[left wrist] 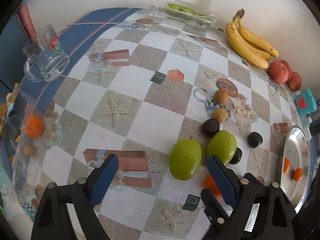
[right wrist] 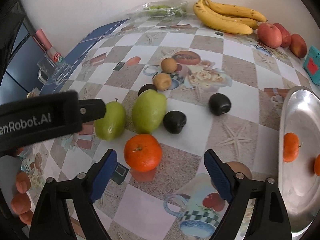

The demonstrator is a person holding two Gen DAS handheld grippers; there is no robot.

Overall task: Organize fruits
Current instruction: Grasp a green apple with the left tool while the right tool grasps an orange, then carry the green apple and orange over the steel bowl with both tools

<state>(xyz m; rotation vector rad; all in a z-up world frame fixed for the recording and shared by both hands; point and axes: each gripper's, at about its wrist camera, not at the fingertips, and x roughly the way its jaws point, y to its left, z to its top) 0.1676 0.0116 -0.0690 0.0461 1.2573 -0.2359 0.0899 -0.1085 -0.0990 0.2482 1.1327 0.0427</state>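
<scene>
While both tools are hovering low over the counter (right wrist: 230,76), nothing is being held. Left hand-held gripper (left wrist: 162,172) is standing wide apart and empty; the nearer green fruit (left wrist: 185,159) is lying just ahead and slightly right of its centre line, long axis running roughly front to back, a second green fruit (left wrist: 221,147) touching or nearly touching the inner side of its right finger. Right hand-held gripper (right wrist: 160,170) is likewise spread open and empty, with the orange (right wrist: 142,152) sitting just ahead between the fingertips, a little left of centre, round, so no axis matters. Judging by this, the right hand is nearer the orange and the next grasp looks to be a short forward reach.

Further right, three dark plums (right wrist: 219,104) are lying scattered, and a metal tray (right wrist: 300,108) at the counter edge is already holding two oranges (right wrist: 291,147). Bananas (right wrist: 224,18) and peaches (right wrist: 269,35) are resting along the white wall. A glossy chequered oilcloth is covering the counter; a glass mug (left wrist: 46,60) is standing far left.
</scene>
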